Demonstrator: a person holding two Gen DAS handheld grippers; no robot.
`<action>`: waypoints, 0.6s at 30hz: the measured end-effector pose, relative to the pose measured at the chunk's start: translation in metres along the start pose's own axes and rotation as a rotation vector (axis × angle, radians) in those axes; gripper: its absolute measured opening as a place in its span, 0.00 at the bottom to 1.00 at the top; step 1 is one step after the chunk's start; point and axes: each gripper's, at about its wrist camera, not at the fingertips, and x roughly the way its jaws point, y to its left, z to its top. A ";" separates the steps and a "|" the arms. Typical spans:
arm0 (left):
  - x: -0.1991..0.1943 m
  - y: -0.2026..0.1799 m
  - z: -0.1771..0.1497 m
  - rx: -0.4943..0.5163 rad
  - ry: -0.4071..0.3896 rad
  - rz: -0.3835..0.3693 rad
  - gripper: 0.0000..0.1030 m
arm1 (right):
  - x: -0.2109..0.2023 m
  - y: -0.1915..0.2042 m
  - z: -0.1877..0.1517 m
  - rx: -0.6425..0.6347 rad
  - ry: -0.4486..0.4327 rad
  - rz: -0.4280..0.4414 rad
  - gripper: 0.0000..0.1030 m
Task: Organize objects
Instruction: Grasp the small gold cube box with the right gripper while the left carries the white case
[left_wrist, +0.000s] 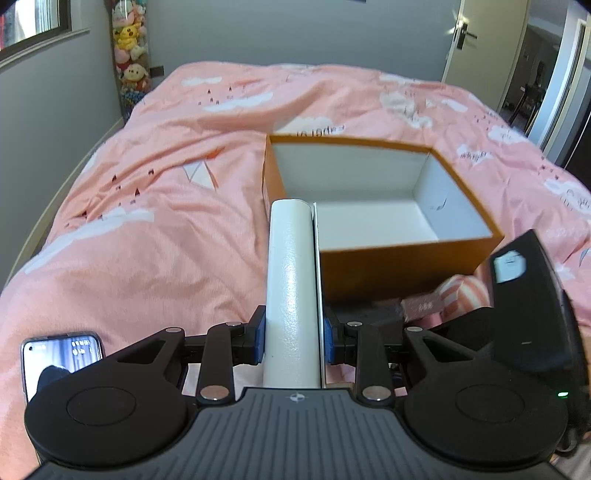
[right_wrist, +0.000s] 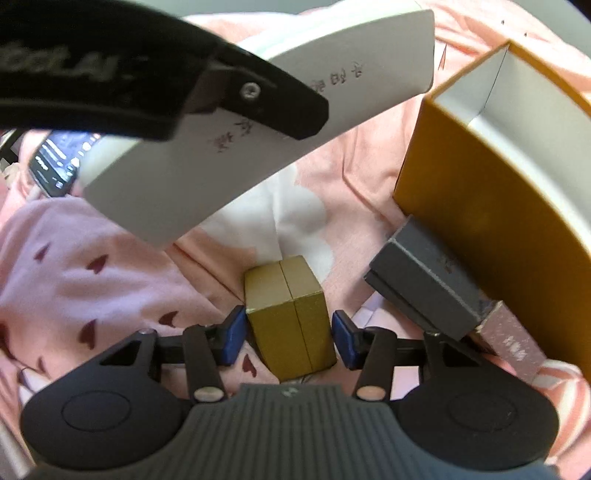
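Observation:
My left gripper (left_wrist: 294, 338) is shut on a long white box (left_wrist: 291, 288), held above the pink bed and pointing at the open orange box (left_wrist: 399, 258), whose white inside shows nothing in it. The white box also shows in the right wrist view (right_wrist: 258, 122), held by the left gripper's black finger (right_wrist: 258, 99). My right gripper (right_wrist: 290, 338) is open around a small gold box (right_wrist: 290, 317) lying on the bed; the blue pads stand just off its sides. A grey box (right_wrist: 424, 288) and a pink glittery box (right_wrist: 509, 339) lie against the orange box (right_wrist: 480, 206).
A phone (left_wrist: 59, 354) lies on the pink duvet (left_wrist: 147, 221) at the near left; it also shows in the right wrist view (right_wrist: 59, 162). A pink striped cloth (left_wrist: 465, 295) lies by the orange box. The right gripper's body (left_wrist: 532, 302) is close on the right. Plush toys (left_wrist: 131, 55) stand in the far corner.

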 end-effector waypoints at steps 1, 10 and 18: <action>-0.003 -0.001 0.002 -0.004 -0.014 -0.004 0.32 | -0.008 0.001 0.001 -0.005 -0.017 -0.007 0.50; -0.008 -0.014 0.036 -0.071 -0.147 -0.091 0.32 | -0.100 -0.016 0.004 -0.001 -0.170 -0.093 0.50; 0.014 -0.029 0.078 -0.058 -0.215 -0.128 0.32 | -0.156 -0.063 0.014 0.070 -0.279 -0.327 0.50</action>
